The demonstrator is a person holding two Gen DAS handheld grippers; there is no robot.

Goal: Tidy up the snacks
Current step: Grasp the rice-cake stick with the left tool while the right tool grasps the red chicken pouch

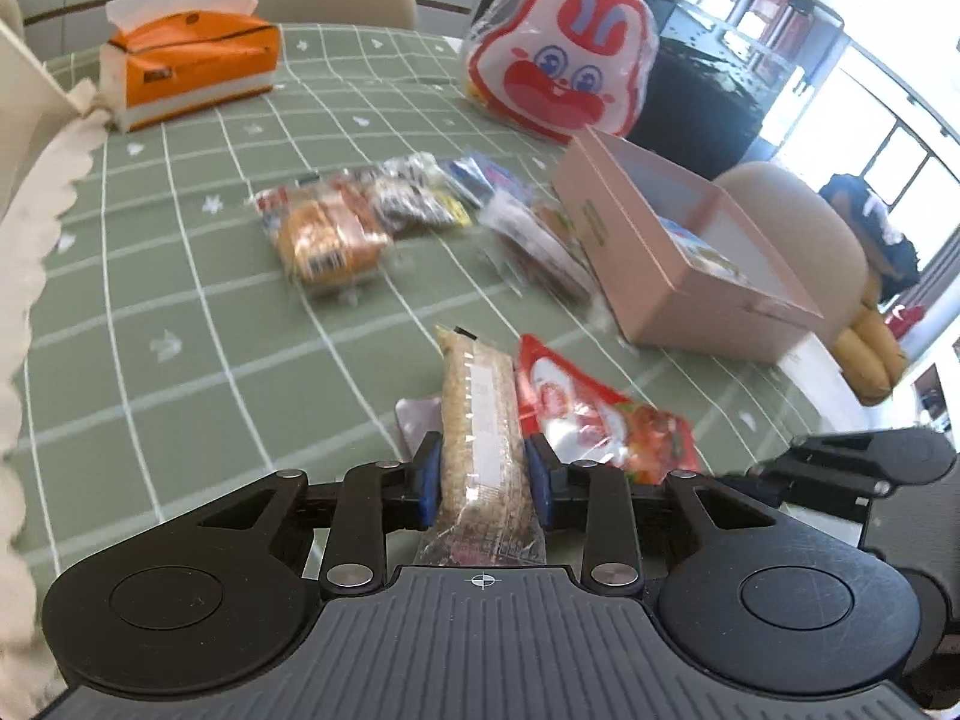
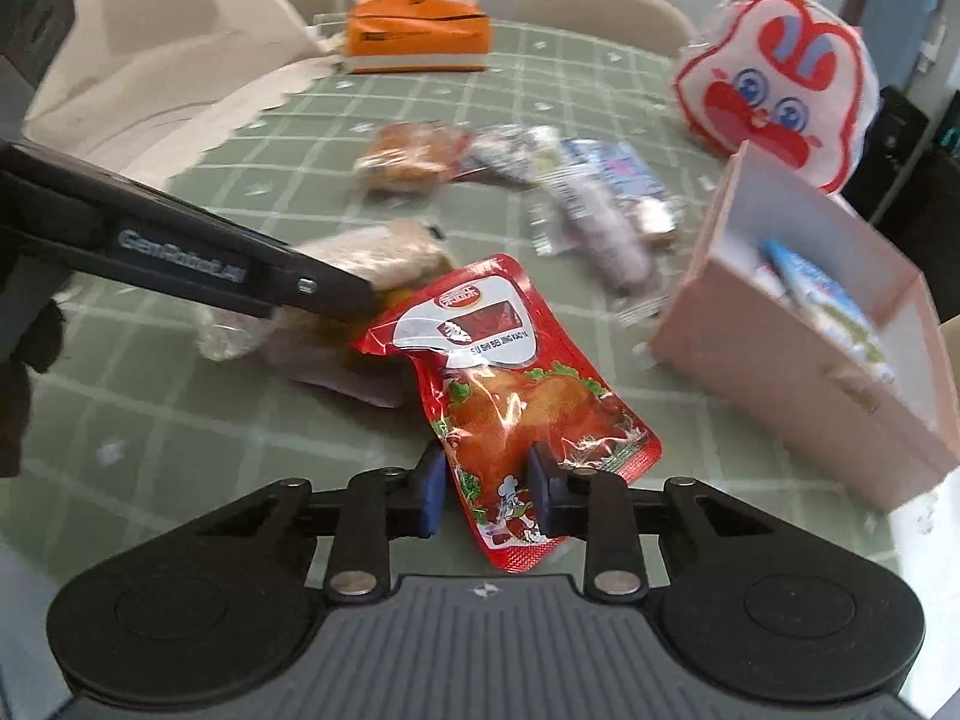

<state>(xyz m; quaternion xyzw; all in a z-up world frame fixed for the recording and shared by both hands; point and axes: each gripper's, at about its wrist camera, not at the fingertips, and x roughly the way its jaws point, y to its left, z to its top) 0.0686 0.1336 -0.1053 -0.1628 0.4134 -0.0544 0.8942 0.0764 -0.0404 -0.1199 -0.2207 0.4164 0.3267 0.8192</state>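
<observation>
My left gripper (image 1: 483, 483) is clamped on a clear-wrapped grain bar (image 1: 480, 420), blue pads pressing both its long sides; its label is too blurred for me to read. My right gripper (image 2: 487, 489) is closed on the lower end of a red pouch (image 2: 510, 384) with a roast-duck picture; I can read "SU SHI BEI JING KAO YA" on its white panel, and the logo above it is too small to make out. Both packets lie just beside each other on the green checked tablecloth (image 1: 180, 312). In the right view the left gripper's black arm shows raised lettering, smeared, something like "GenRobot.AI". Beyond lie more loose snacks (image 1: 372, 210), all motion-blurred, then the open pink box (image 2: 840, 324), cut off at the frame edge, with a blue-and-white packet (image 2: 816, 288) inside. Further back stand a rabbit-face bag (image 1: 564, 54) and an orange tissue pack (image 1: 192, 60), print unreadable.
</observation>
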